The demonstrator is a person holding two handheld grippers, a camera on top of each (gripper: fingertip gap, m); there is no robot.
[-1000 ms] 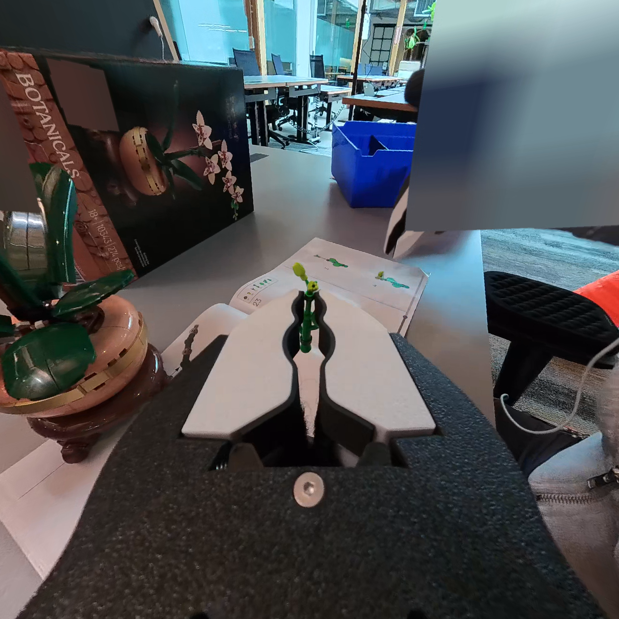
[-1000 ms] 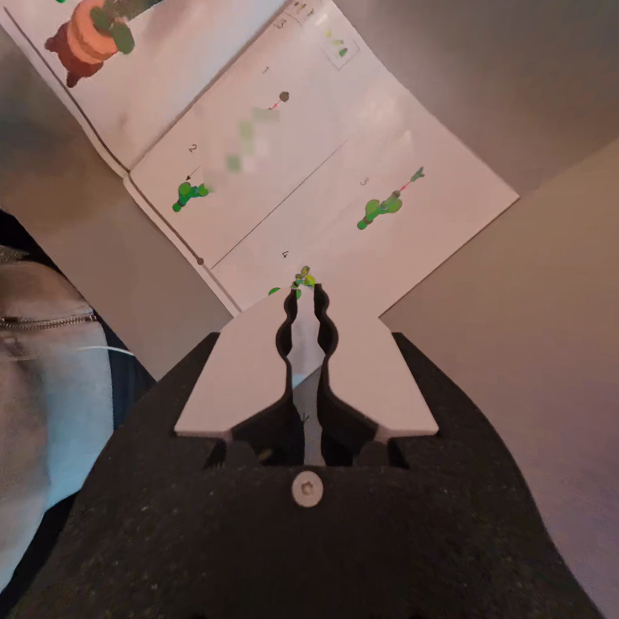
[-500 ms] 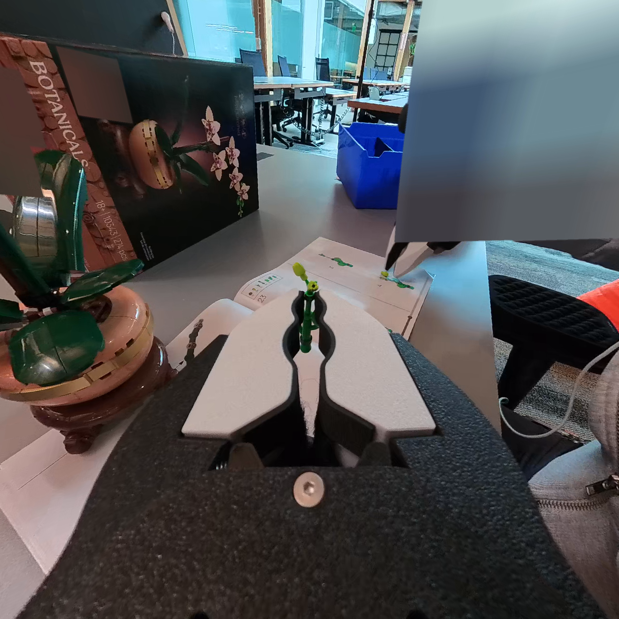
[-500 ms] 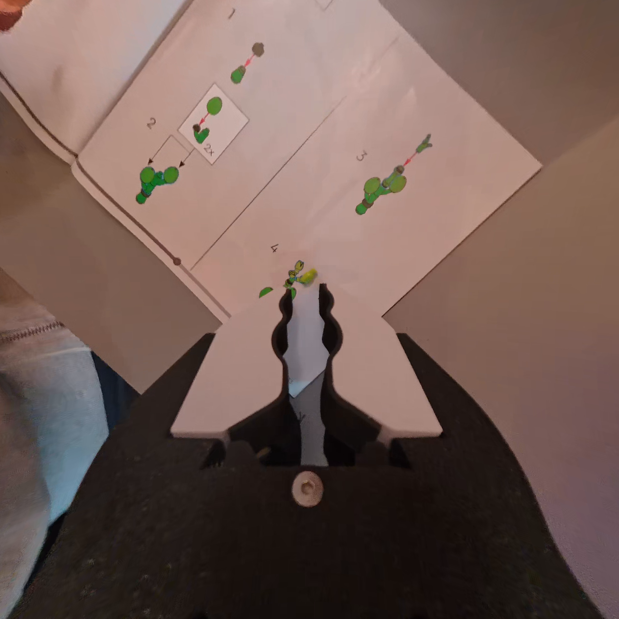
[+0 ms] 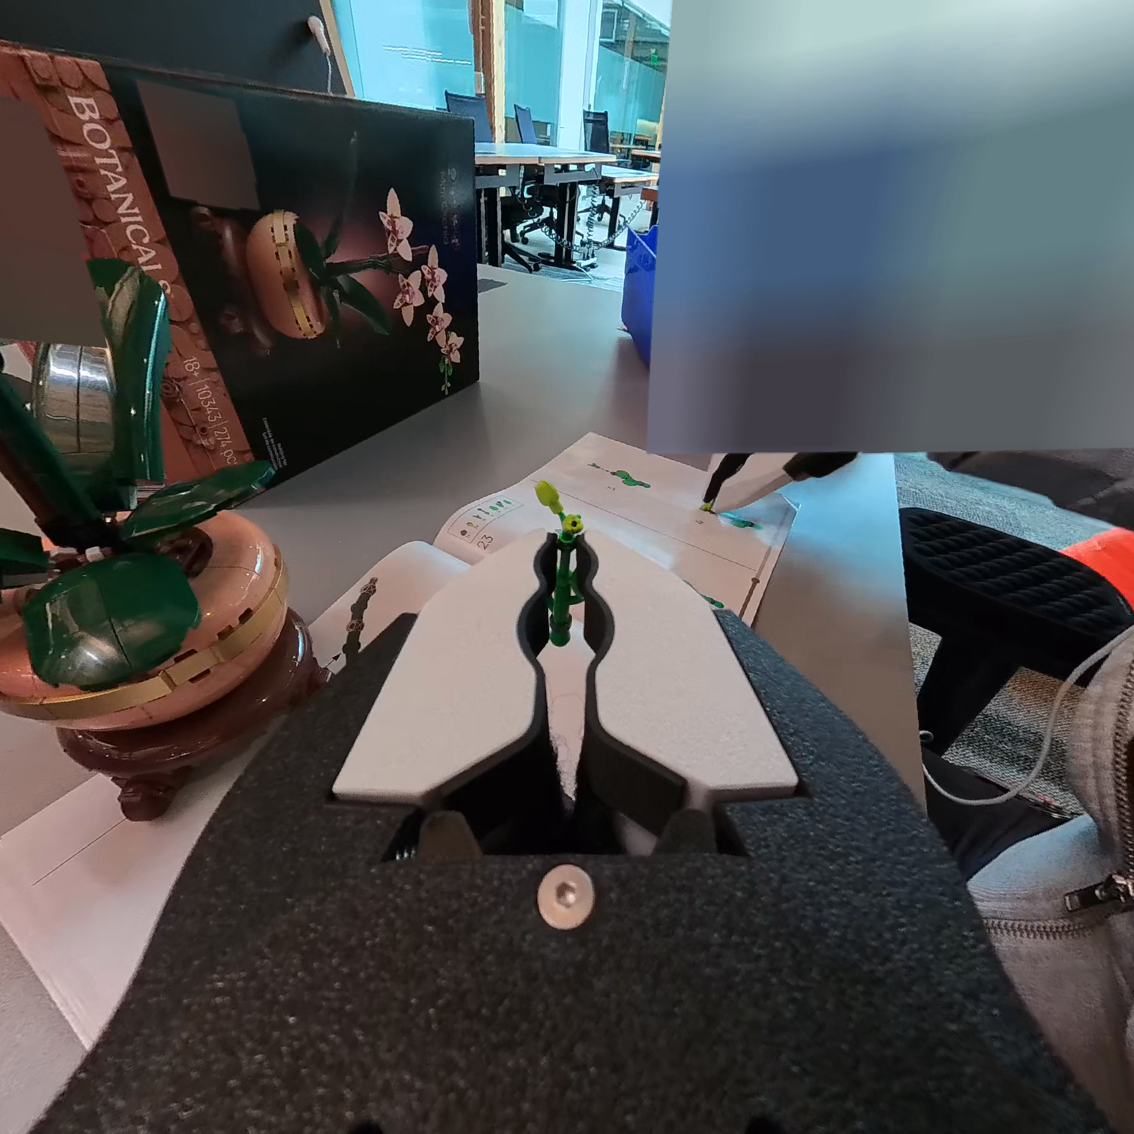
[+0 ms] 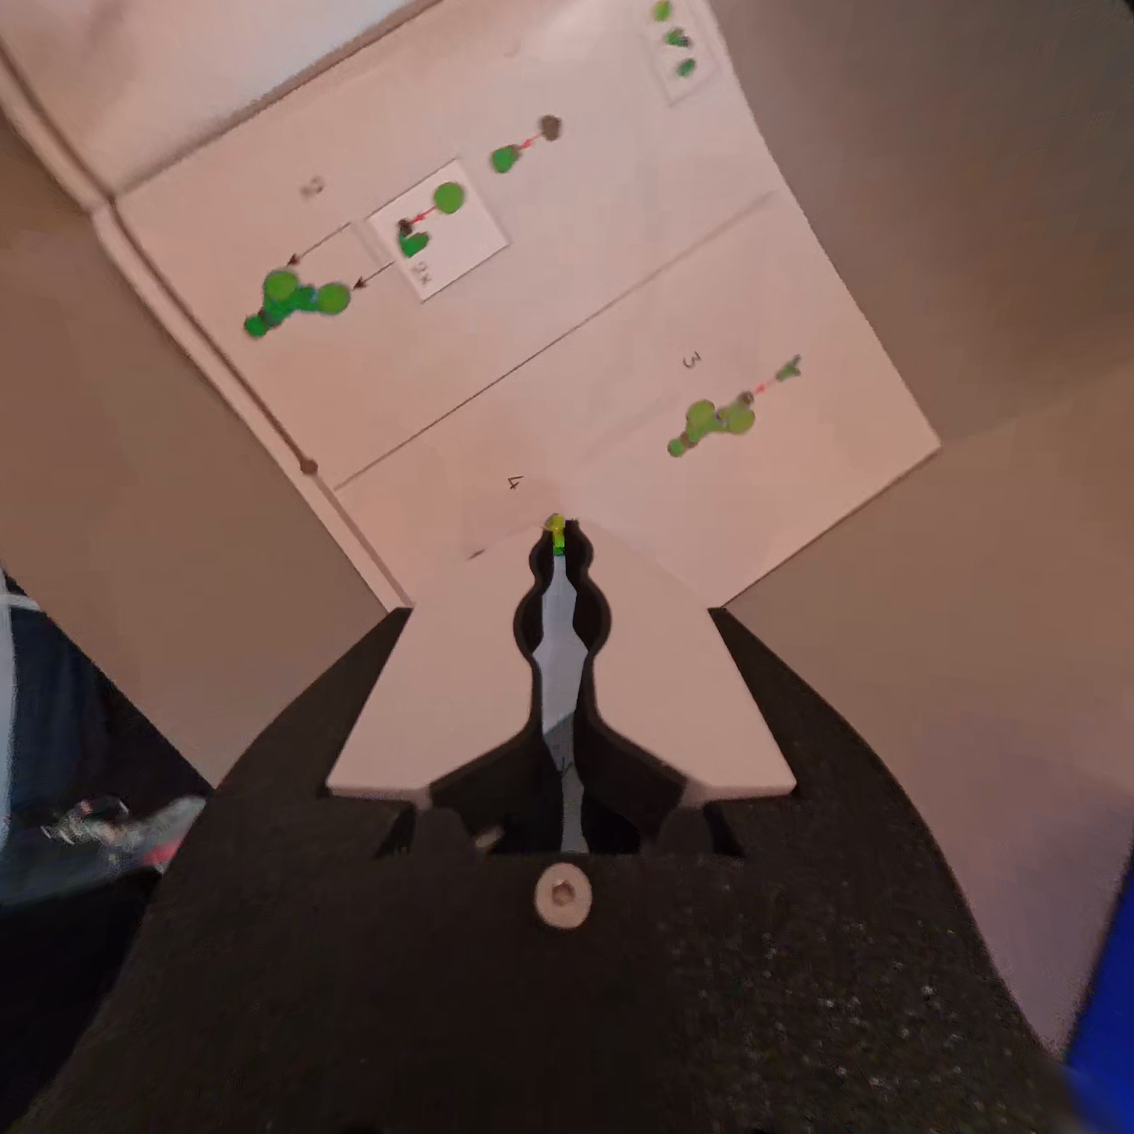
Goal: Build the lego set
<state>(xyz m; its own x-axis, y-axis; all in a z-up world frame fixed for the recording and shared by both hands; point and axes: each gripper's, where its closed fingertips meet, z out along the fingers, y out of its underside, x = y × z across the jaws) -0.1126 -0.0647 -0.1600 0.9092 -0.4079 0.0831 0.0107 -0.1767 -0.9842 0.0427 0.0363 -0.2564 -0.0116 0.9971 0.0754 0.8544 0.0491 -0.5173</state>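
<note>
**Two grippers, one stem and one tiny bud**

In the left wrist view, the left gripper (image 5: 564,546) was closed on a thin green stem (image 5: 563,598). It held the stem upright, with the yellow-green bud (image 5: 548,494) poking out above the tips, probably so a new piece could go on top. Beside it on the desk (image 5: 540,362) stood the pink flower pot (image 5: 184,613) with dark green leaves, waiting for the stem. The set's box (image 5: 294,258) stood behind. Farther off, the right gripper (image 5: 715,500) pointed down at the open instruction booklet (image 5: 644,528).

In the right wrist view, the right gripper (image 6: 561,531) was nearly closed on a tiny yellow-green piece (image 6: 557,526) at its very tips, right over the instruction booklet (image 6: 613,343). The piece was small, so a tip pinch made sense.
</note>
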